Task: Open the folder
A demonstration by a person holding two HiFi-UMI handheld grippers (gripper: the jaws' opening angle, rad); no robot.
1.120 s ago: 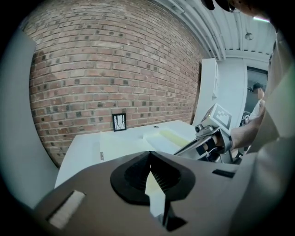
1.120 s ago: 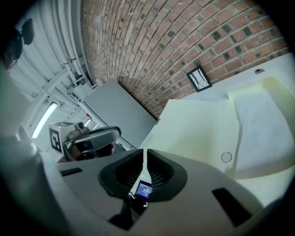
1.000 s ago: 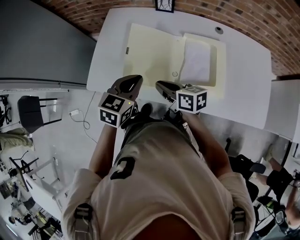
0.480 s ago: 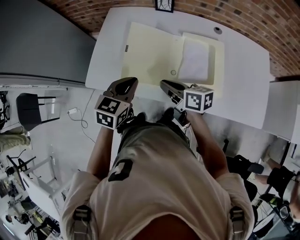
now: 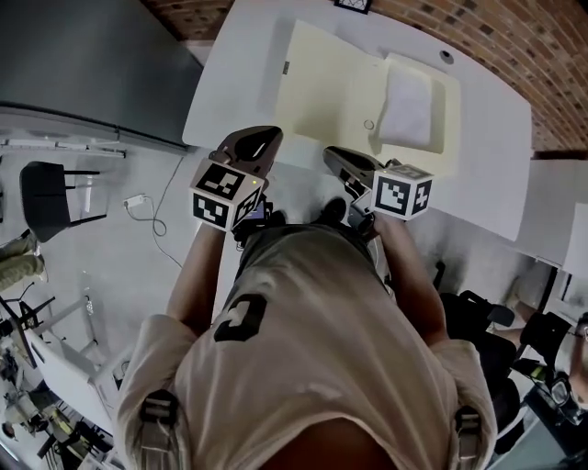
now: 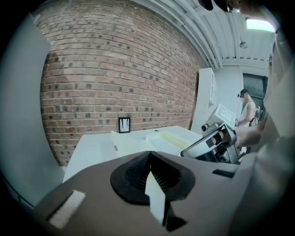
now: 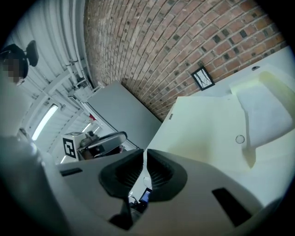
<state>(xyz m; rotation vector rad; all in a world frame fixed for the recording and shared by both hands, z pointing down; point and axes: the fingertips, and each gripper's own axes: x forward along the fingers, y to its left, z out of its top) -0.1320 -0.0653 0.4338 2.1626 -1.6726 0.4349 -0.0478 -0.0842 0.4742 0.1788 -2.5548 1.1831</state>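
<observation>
The left hand-held gripper [image 5: 255,145] hangs a little short of the folder's near edge, its jaws pressed together on nothing. The cream card folder [image 5: 331,83] lies spread flat on the white counter [image 5: 230,87] with a white sheet [image 5: 406,101] tucked in its right leaf, so the opening looks done. It seems thin, light and bendy, best pinched at a leaf's free outer edge rather than at the spine. The right hand-held gripper [image 5: 338,158] is also just short of the folder's near edge, jaws all but closed and empty.

Clipped and unreadable
The top edge clips the framed picture [image 5: 353,5]; we cannot read the label [image 5: 286,67] on the folder [image 5: 331,92]
</observation>
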